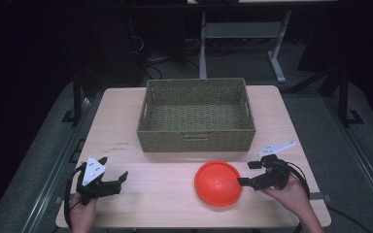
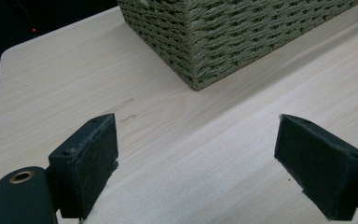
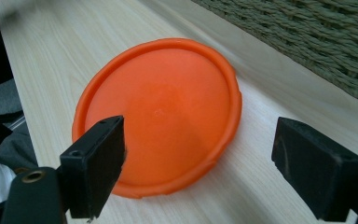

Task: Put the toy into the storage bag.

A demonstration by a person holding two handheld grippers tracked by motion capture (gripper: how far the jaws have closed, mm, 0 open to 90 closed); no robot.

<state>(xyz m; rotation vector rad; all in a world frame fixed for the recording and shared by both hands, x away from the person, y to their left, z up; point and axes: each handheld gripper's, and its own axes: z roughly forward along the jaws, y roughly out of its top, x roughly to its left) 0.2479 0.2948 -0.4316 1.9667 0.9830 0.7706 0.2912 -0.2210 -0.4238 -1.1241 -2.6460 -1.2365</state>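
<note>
High view: orange plastic plate (image 1: pixel 218 183) lies flat on the bench (image 1: pixel 155 204), near its front edge, just in front of the woven basket (image 1: pixel 196 114), w/ a strip of bare wood between. Right gripper (image 1: pixel 247 174) sits at the plate's right rim, jaws spread, nothing between them; whether it touches the rim can't be told from here. Left gripper (image 1: pixel 113 168) is well apart at front-left corner, jaws spread too, over bare wood.

Right gripper view adds the close-up: the plate (image 3: pixel 161 114) w/ raised rim lies ahead of the jaws, one jaw overlapping its near edge, the other off to the side over bench; the basket (image 3: pixel 307 42) wall runs across the top right.

Left gripper view: a basket (image 2: pixel 223 37) corner ahead, bench (image 2: pixel 186 154) grain & faint marks on the wood.
</note>
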